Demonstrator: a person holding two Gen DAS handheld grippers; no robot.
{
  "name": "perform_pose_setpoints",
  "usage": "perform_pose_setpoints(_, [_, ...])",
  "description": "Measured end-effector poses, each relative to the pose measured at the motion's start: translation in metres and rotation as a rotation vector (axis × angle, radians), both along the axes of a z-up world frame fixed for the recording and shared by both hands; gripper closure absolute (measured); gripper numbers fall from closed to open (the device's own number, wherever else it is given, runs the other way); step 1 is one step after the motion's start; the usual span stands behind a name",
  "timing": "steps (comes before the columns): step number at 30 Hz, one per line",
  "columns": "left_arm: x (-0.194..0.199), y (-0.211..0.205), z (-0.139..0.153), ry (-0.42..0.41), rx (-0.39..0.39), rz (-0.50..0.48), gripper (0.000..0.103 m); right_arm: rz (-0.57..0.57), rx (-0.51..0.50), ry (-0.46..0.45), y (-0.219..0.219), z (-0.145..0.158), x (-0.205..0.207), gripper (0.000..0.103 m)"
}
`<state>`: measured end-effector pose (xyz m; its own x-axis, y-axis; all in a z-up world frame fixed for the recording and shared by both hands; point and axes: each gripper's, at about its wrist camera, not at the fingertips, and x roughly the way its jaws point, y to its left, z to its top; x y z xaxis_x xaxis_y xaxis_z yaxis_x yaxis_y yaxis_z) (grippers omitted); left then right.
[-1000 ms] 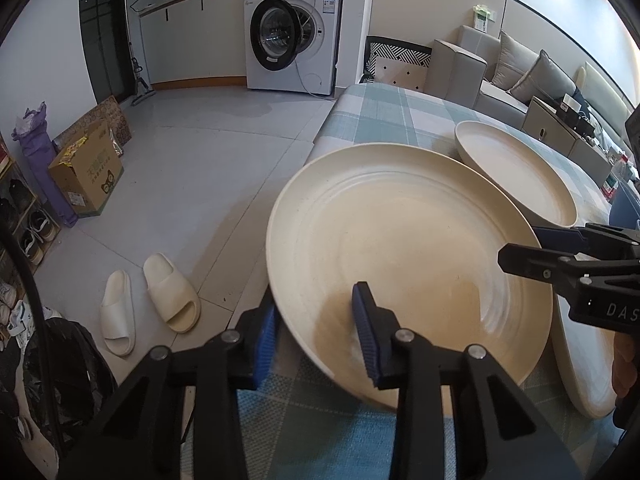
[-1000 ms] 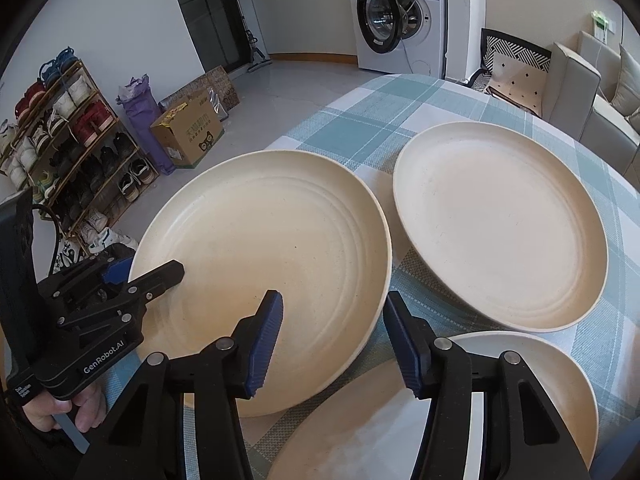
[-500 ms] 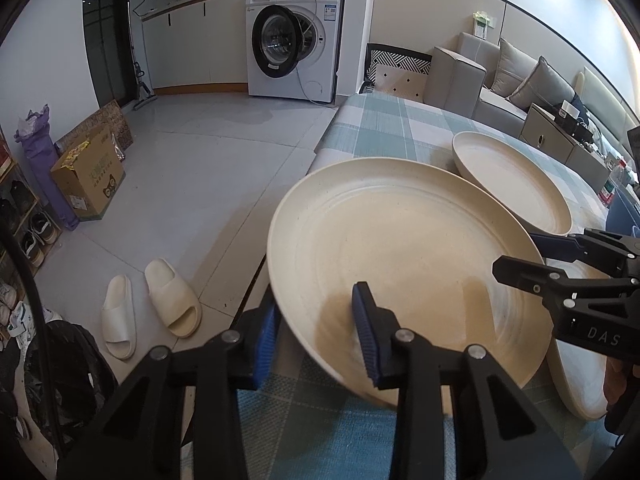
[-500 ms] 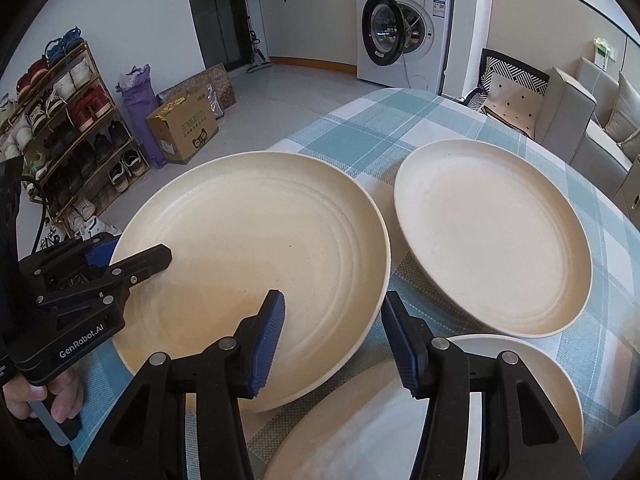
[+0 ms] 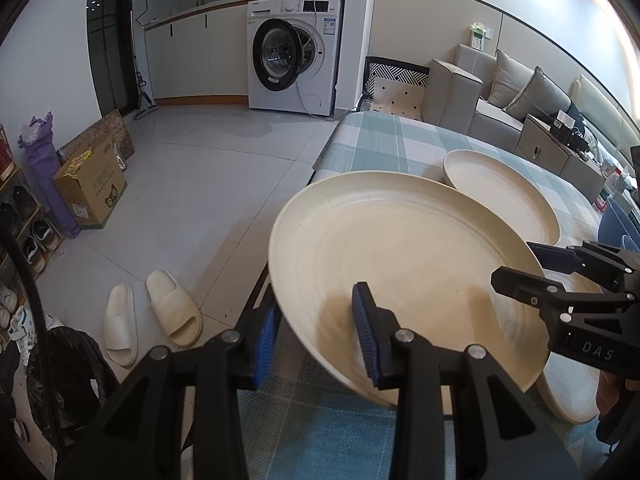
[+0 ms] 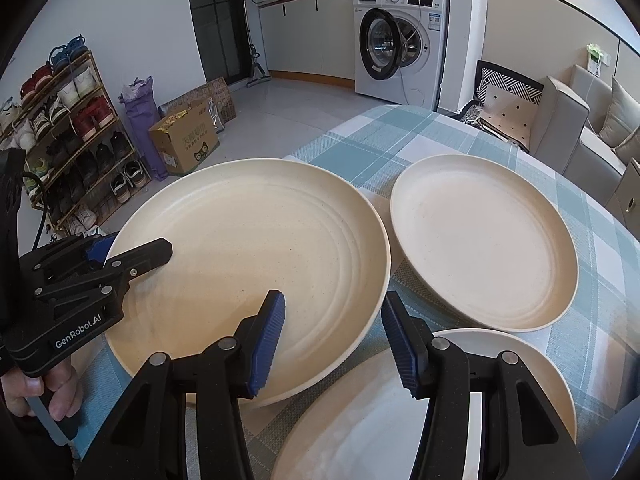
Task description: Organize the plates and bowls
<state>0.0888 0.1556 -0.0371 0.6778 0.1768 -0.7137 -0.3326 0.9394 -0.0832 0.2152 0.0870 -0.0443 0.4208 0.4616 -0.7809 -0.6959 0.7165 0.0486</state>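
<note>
My left gripper (image 5: 316, 344) is shut on the near rim of a large cream plate (image 5: 404, 260) and holds it tilted above the checked tablecloth (image 5: 384, 140). The same plate (image 6: 248, 268) fills the left of the right wrist view, with the left gripper (image 6: 120, 252) on its left rim. My right gripper (image 6: 332, 344) is open, its jaws astride the plate's right rim, without touching it. A second cream plate (image 6: 484, 240) lies flat at the right. A white plate (image 6: 400, 420) lies under my right gripper.
The table edge (image 5: 320, 160) drops to a tiled floor with slippers (image 5: 152, 320) and a cardboard box (image 5: 92, 188). A shoe rack (image 6: 68, 128) stands at the left. A washing machine (image 6: 400, 44) and a sofa (image 5: 520, 104) stand beyond the table.
The large plate has risen and tilted in my left gripper. Both grippers have lifted a little; the right one stays open beside the plate's rim.
</note>
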Motion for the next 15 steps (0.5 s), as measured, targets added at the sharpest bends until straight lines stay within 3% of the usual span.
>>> perform_pose_setpoints(15, [-0.008,-0.010,0.022,-0.046,0.008,-0.026,0.068,-0.036,0.047,-0.039,-0.023,0.026,-0.019,0.051])
